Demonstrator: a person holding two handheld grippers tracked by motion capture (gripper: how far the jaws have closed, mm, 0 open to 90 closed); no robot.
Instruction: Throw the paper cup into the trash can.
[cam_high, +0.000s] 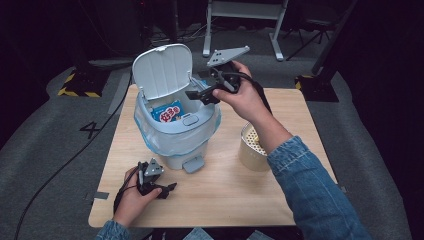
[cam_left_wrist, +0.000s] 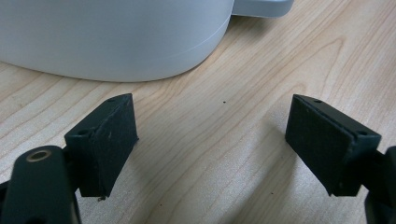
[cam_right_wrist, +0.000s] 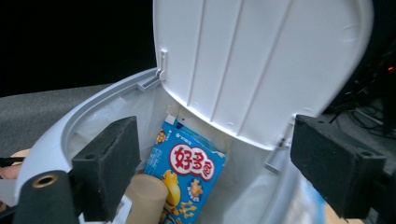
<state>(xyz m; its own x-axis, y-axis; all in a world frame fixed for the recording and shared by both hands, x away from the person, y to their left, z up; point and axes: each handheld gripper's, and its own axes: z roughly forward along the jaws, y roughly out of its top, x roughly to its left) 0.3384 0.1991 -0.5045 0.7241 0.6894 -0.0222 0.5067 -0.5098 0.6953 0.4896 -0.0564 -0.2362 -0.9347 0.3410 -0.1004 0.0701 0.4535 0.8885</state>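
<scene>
Concerns a blue snack box (cam_right_wrist: 189, 182), lying inside the white pedal bin (cam_high: 175, 150), directly below and ahead of the right claw (cam_high: 197, 95). Looks flat and rectangular, printed with red characters on a white patch and with yellow cartoon figures; leans upright against the back wall of the bin, under the raised lid (cam_high: 162, 70). Stands just beside a beige cardboard tube (cam_right_wrist: 147, 200), nearer to the claw. Probably weighs little and is made of thin card, so likely dents under a hard squeeze; seems glossy, perhaps a bit slippery. Better to take hold across the two broad faces near the top edge, where the card is free from the tube and from the plastic liner (cam_high: 150, 135). Right claw released, pads wide apart, nothing between them, hovering above the bin opening. Left claw (cam_high: 169, 189) also released, empty, resting low on the tabletop (cam_high: 225, 190), with the base of the bin and its pedal (cam_high: 193, 164) just ahead.
</scene>
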